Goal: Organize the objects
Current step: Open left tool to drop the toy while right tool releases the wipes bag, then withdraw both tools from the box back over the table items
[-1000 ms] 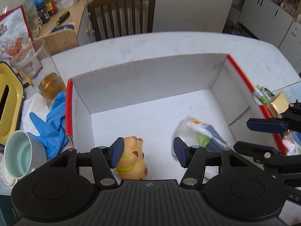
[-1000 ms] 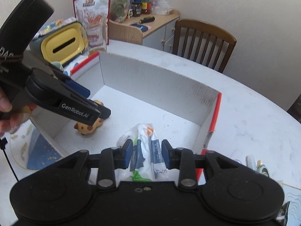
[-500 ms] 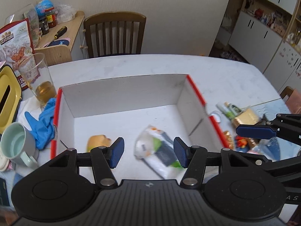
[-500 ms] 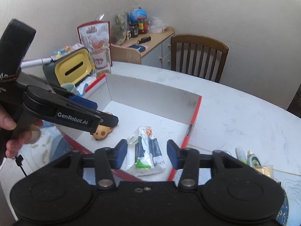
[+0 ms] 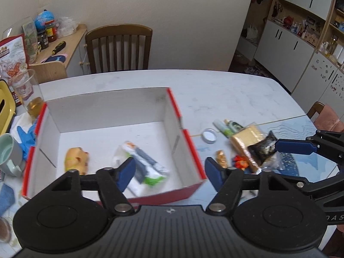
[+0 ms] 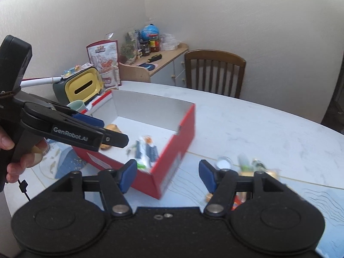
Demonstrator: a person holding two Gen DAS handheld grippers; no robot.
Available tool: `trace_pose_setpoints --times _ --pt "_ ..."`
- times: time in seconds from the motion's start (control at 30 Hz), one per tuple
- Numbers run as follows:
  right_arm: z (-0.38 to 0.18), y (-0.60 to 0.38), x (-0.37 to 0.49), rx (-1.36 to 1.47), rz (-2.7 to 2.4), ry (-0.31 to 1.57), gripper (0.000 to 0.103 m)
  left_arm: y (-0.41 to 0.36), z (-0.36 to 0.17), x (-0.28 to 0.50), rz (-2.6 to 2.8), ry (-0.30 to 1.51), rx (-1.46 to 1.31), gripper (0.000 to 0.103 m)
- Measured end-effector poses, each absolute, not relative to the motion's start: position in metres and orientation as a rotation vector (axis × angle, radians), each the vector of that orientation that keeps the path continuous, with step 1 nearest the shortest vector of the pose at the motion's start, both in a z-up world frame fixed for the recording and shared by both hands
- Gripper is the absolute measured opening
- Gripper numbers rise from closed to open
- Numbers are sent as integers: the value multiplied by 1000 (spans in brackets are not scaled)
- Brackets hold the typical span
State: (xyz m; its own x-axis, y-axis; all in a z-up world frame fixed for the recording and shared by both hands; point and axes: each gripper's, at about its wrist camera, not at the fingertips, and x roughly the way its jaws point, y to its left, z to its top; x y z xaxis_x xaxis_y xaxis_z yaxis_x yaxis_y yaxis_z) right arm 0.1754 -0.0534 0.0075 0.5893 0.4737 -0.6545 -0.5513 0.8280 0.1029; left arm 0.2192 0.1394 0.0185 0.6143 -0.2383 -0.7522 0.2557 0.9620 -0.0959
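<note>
A red box with a white inside (image 5: 180, 126) (image 6: 187, 124) stands on the table. In it lie a white packet with blue and green print (image 5: 142, 167) (image 6: 146, 150) and a yellow toy (image 5: 76, 159) (image 6: 111, 129). My left gripper (image 5: 169, 172) is open and empty, above the box's near right corner. My right gripper (image 6: 167, 175) is open and empty, above the box's near corner. Right of the box lie loose items: a white lid (image 5: 209, 135), green tubes (image 5: 225, 128), a tan block (image 5: 247, 139), a dark packet (image 5: 263, 148), small snacks (image 5: 222, 161).
At the left stand a glass of amber drink (image 5: 30, 94), a green mug (image 5: 8, 150), a blue glove (image 5: 26, 135) and a yellow tissue box (image 6: 86, 85). A wooden chair (image 5: 118, 47) stands behind the table. The table edge curves away at the right.
My right gripper opened, let go of the white packet in the box and pulled back up to the right. My left gripper also rose and drew back; the view has widened.
</note>
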Motion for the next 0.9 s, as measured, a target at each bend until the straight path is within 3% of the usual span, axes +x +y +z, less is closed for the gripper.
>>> trace_pose_setpoints --times 0.33,0.9 --pt "-6 -129 170 -85 541 745 77 82 6 199 -283 836 32 79" --pt "-42 -217 181 -92 415 791 79 9 -50 184 -279 851 95 90"
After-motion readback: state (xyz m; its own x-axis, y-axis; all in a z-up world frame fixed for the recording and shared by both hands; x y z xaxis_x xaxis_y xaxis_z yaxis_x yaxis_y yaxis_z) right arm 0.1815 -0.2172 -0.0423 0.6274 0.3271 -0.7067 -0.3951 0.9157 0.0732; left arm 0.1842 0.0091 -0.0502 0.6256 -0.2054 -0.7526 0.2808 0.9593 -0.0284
